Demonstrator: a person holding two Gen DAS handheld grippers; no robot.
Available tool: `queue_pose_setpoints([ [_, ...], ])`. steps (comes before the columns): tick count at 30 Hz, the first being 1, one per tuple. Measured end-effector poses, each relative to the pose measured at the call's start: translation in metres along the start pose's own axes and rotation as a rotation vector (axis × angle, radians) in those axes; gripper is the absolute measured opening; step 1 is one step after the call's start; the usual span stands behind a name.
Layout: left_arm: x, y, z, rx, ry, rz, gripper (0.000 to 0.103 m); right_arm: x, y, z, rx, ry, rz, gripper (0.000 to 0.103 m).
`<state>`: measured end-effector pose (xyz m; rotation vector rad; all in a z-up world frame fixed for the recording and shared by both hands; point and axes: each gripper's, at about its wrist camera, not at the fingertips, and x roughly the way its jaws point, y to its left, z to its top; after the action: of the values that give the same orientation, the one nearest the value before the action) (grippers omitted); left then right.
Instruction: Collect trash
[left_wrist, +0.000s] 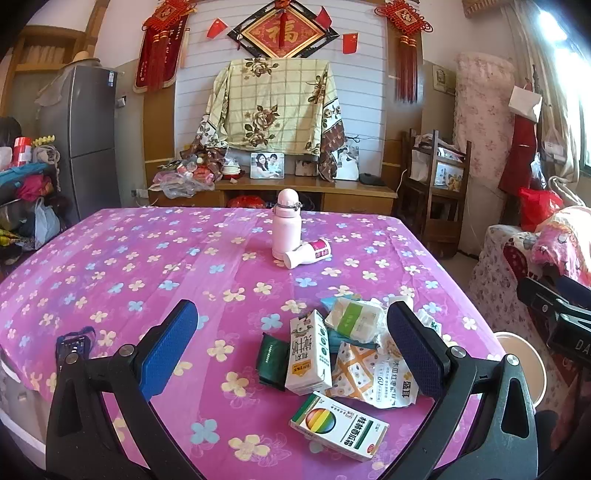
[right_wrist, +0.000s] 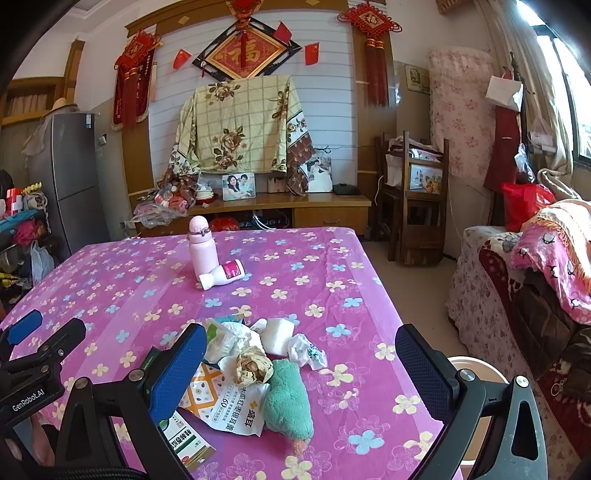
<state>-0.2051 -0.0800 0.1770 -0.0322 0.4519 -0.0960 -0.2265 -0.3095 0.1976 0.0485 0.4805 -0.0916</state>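
Pink flower-print tablecloth (left_wrist: 147, 258), teal plush (right_wrist: 286, 398)

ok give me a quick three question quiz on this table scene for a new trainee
1. True or false: the left gripper is shut on the milk carton.
2. Which stands upright? A) pink flask B) white bottle C) green plush toy
3. Fill in: the white bottle lies on its side, touching the ____.

Key: 1 false, both it and the right gripper are open and empty; 2 A; 3 pink flask.
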Motion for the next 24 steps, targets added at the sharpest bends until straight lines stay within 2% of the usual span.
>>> queue_pose_setpoints([
  [24, 0.01, 0.006, -0.004, 0.007, 0.014, 0.025, 0.102, 0.011, -0.001, -0.009, -0.002, 0.025, 0.006, 0.101],
])
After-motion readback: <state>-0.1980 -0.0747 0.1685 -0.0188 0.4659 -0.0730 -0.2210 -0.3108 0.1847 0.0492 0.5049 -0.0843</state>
